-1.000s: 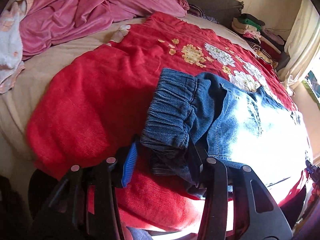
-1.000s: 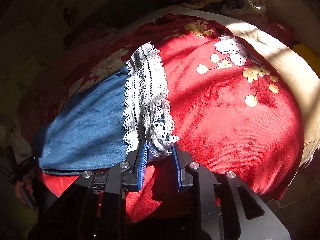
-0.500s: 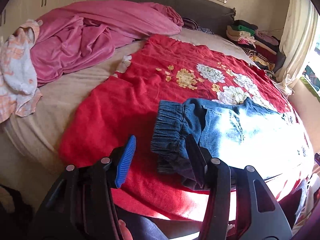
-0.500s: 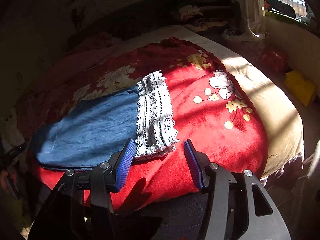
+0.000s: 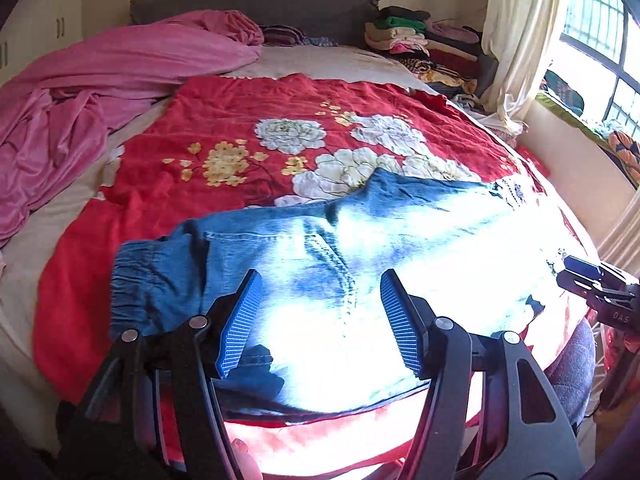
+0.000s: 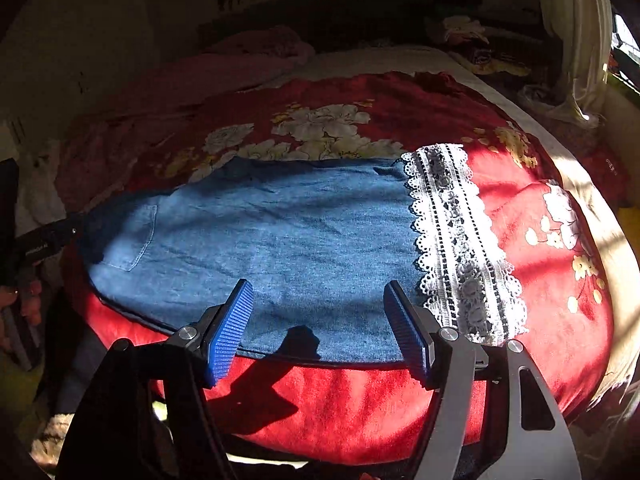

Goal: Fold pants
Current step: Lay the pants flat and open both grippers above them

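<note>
Soft matt denim pants (image 6: 280, 240) with openwork lace hem (image 6: 460, 240); fuzzy red blanket (image 6: 340, 400); ribbed blue fingers (image 5: 240, 324)

Your bed (image 5: 320, 62) carries a red floral blanket (image 5: 240, 120); left of that blanket lies a pink sheet (image 5: 80, 92), behind it stacked clothes (image 5: 420, 40).

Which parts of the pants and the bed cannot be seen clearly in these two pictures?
- Left wrist view: the near half of the pants is washed out white by sunlight.
- Right wrist view: the waistband end lies in shadow.
- Both views: the red blanket's near edge is hidden behind the gripper frames.
</note>
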A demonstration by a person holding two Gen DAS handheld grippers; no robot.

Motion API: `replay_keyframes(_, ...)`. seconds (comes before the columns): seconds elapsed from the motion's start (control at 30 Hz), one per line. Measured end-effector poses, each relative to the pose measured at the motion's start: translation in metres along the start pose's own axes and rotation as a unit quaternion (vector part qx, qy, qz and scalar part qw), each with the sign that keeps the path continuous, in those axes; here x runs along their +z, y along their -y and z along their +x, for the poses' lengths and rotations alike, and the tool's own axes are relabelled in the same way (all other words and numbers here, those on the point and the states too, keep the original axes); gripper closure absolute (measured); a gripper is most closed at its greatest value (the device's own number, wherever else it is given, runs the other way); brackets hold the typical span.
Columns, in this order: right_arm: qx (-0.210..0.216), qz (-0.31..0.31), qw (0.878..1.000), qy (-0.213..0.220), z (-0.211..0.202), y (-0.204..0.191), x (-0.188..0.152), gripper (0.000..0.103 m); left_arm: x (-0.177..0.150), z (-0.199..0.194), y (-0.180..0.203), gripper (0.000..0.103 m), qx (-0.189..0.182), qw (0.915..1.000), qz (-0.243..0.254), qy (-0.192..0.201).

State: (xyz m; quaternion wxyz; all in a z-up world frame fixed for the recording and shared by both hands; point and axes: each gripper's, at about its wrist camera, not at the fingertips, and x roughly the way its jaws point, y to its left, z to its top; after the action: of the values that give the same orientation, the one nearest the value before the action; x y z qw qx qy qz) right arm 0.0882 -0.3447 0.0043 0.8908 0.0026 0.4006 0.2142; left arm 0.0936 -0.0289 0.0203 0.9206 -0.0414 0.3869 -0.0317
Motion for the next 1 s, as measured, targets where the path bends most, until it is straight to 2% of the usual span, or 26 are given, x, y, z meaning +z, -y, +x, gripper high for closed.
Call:
replay_keyframes(0.13, -0.009, -0.017, 1.000, -0.012, 0.018, -0.006, 0.004, 0.036, 0.001, 0.035, 0.029, 0.045, -0.022, 0.9989, 0.035, -0.023)
replay_keyframes(0.23, -0.022, -0.011, 0.999, -0.030, 0.031, 0.001, 0.000, 0.034, -0.008, 0.058, 0.040, 0.044, -0.006, 0.9973, 0.059, -0.043)
replay_keyframes(0.33, -0.039, 0.012, 0.997, -0.067, 0.045, 0.018, -0.011, 0.030, -0.021, 0.072, 0.039, 0.042, 0.010, 0.9953, 0.074, -0.062)
replay_keyframes(0.37, -0.033, 0.020, 0.997, -0.068, 0.047, 0.023, -0.014, 0.030, -0.025, 0.075, 0.037, 0.042, 0.010, 0.9952, 0.073, -0.065)
replay_keyframes(0.53, -0.025, 0.025, 0.998, -0.053, 0.042, 0.023, -0.016, 0.030, -0.030, 0.080, 0.025, 0.041, -0.012, 0.9972, 0.042, -0.060)
replay_keyframes(0.7, -0.006, 0.071, 0.997, 0.009, 0.004, 0.032, -0.018, 0.030, -0.026, 0.064, 0.027, 0.038, -0.026, 0.9977, 0.031, -0.054)
replay_keyframes(0.87, -0.013, 0.108, 0.993, 0.034, -0.028, 0.054, -0.029, 0.028, -0.015, 0.038, 0.040, 0.035, -0.030, 0.9979, 0.050, -0.028)
replay_keyframes(1.0, -0.024, 0.122, 0.991, 0.045, -0.048, 0.069, -0.041, 0.021, -0.003, 0.029, 0.053, 0.031, -0.037, 0.9969, 0.067, -0.020)
